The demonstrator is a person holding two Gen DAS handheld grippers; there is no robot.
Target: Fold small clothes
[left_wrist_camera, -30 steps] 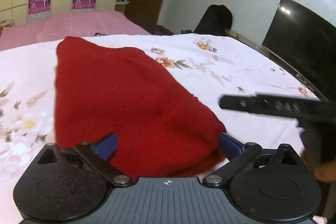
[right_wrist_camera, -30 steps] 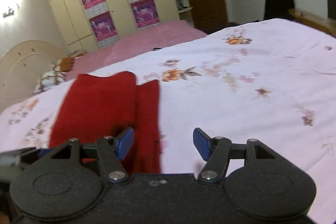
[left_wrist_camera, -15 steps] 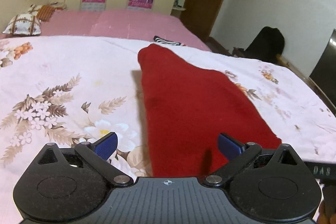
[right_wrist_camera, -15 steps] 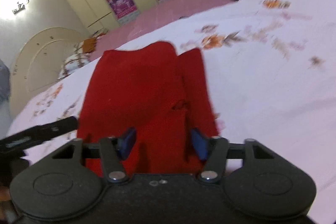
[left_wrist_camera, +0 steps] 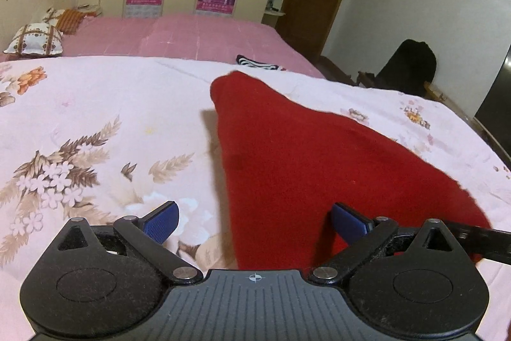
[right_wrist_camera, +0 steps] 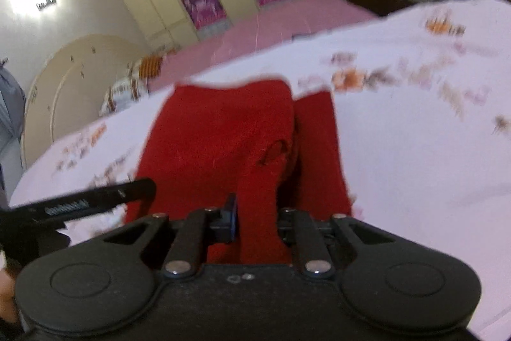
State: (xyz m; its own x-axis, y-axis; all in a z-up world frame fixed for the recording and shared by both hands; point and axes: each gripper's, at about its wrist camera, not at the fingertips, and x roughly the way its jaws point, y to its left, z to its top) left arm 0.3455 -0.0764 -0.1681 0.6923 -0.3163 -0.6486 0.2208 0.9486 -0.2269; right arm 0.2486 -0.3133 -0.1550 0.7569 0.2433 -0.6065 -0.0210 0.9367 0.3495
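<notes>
Bed covered by a pale sheet with floral print, brown and orange sprays. Red knit garment lies flat directly on the sheet, narrowing toward the far edge of the bed. Small black-and-white striped item rests at the far edge, just beyond the garment's tip. Beyond it, a second surface in pink cover carrying patterned pillows near its left end.

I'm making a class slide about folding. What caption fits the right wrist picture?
Right hand-held gripper closing on a bunched fold of the red garment on the floral bedsheet.
</notes>
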